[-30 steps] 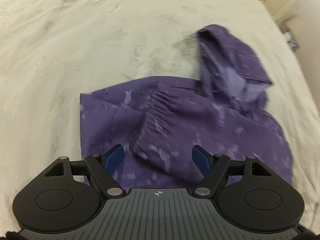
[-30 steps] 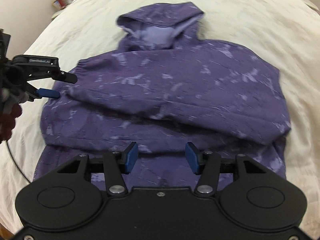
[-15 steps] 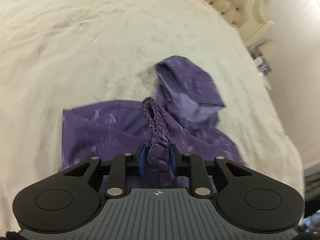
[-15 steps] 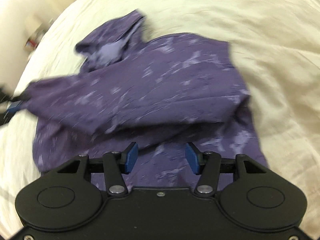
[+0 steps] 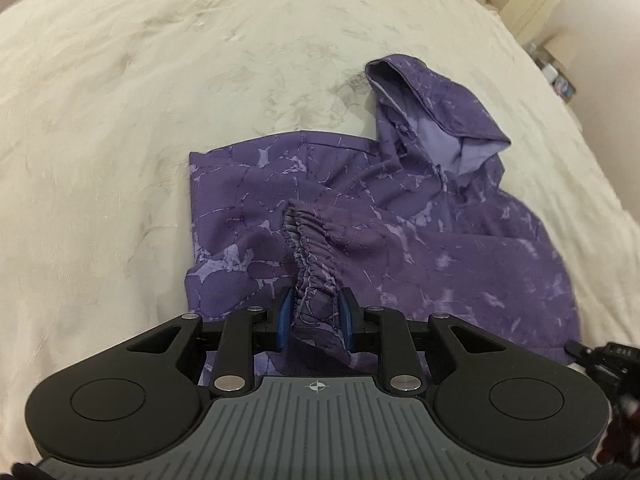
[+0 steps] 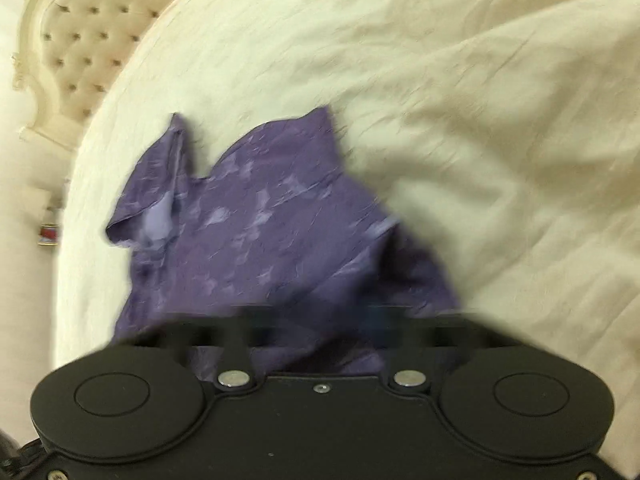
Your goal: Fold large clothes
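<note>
A purple marbled hoodie (image 5: pixel 460 248) lies on a cream bed, its hood (image 5: pixel 436 108) pointing away. My left gripper (image 5: pixel 314 320) is shut on the hoodie's elastic sleeve cuff (image 5: pixel 312 248) and holds it over the body of the garment. In the right wrist view the hoodie (image 6: pixel 260 232) is blurred by motion. My right gripper (image 6: pixel 316 324) hangs over its near edge; its fingers are smeared, spread wide apart, with no cloth seen between them. The tip of the right gripper shows at the left wrist view's right edge (image 5: pixel 600 354).
The cream bedspread (image 5: pixel 160 120) spreads all round the hoodie. A tufted headboard (image 6: pixel 76 40) stands at the far left in the right wrist view. Small items sit on a bedside surface (image 5: pixel 558 76) beyond the bed's edge.
My left gripper closed on the sleeve cuff, lifted it and carried it over the hoodie's body. My right gripper swung right, fast, and the hoodie shifted left in its view.
</note>
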### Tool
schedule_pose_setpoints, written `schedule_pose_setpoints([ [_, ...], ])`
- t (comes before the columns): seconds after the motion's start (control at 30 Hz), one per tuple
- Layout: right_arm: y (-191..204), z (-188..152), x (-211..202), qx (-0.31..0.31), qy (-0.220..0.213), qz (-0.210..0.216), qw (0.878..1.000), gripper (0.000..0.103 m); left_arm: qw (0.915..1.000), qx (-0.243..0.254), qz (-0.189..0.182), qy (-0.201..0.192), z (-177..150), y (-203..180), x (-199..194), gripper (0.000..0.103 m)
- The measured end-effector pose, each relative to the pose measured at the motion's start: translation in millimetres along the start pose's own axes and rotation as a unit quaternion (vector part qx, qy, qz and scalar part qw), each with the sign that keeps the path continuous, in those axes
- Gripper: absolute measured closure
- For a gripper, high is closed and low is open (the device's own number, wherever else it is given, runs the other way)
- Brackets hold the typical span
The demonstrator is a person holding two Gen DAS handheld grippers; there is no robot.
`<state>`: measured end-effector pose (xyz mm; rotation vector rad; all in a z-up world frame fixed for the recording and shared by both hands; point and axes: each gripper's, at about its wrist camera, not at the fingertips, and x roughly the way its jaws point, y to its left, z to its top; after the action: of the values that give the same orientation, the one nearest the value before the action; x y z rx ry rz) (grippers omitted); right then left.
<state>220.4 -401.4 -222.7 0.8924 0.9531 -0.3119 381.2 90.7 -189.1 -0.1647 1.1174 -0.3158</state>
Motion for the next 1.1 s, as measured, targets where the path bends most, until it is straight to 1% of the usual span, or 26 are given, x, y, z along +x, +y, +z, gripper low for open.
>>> schedule_pose_setpoints([
  [0.03,0.1,1.7,0.3,-0.004,-0.001,-0.018,1.0,0.094,1.0,0.006,-0.001,0.003,-2.8,-4.0,4.3,0.079],
  [0.07,-0.6,2.6,2.0,-0.007,0.001,-0.028,1.0,0.094,0.9998,0.016,0.008,0.008,-7.0,-8.7,7.4,0.079],
  [0.13,-2.2,2.5,11.7,-0.023,0.025,-0.055,0.998,0.094,0.9982,0.041,0.039,0.016,-16.9,-17.5,15.0,0.079],
  [0.17,-2.4,1.7,17.2,-0.035,0.041,-0.065,0.996,0.092,0.9969,0.051,0.056,0.019,-21.4,-20.9,18.9,0.079],
  [0.2,-3.1,1.4,19.5,-0.042,0.049,-0.07,0.995,0.089,0.996,0.054,0.068,0.021,-24.0,-22.9,21.6,0.079],
  [0.27,-2.9,3.3,15.8,-0.056,0.05,-0.066,0.995,0.076,0.9953,0.046,0.083,0.022,-27.8,-22.6,25.3,0.079],
  [0.3,-2.6,4.5,11.3,-0.063,0.049,-0.059,0.995,0.069,0.9953,0.04,0.086,0.017,-28.7,-22.4,24.2,0.079],
  [0.37,-4.6,7.5,-2.8,-0.081,0.044,-0.049,0.995,0.062,0.9956,0.039,0.086,0.006,-29.3,-23.7,19.2,0.079],
  [0.4,-6.6,8.9,-12.0,-0.089,0.038,-0.043,0.994,0.057,0.9956,0.042,0.084,0.0,-29.2,-24.8,16.1,0.079],
  [0.43,-7.9,10.6,-20.8,-0.098,0.03,-0.036,0.994,0.053,0.9955,0.045,0.083,-0.004,-29.0,-25.9,13.5,0.079],
  [0.53,-6.4,22.1,-40.6,-0.129,0.002,-0.027,0.991,0.053,0.9952,0.047,0.086,-0.008,-28.0,-28.0,10.5,0.079],
  [0.6,-0.3,32.9,-44.7,-0.151,-0.008,-0.022,0.988,0.053,0.9952,0.042,0.088,-0.012,-28.0,-28.5,8.3,0.079],
  [0.77,29.1,52.4,-33.8,-0.2,-0.015,-0.012,0.98,0.053,0.9946,0.044,0.093,-0.014,-26.1,-31.6,12.6,0.079],
  [0.8,34.5,52.0,-32.9,-0.208,-0.014,-0.008,0.978,0.053,0.9946,0.045,0.093,-0.011,-25.9,-30.9,13.8,0.079],
  [0.97,71.5,46.2,-1.6,-0.249,0.003,0.009,0.968,0.053,0.9955,0.03,0.089,0.001,-24.4,-21.0,25.4,0.077],
  [1.1,81.8,42.7,21.0,-0.27,0.024,0.005,0.963,0.053,0.996,0.024,0.086,0.006,-25.6,-16.4,32.2,0.077],
])
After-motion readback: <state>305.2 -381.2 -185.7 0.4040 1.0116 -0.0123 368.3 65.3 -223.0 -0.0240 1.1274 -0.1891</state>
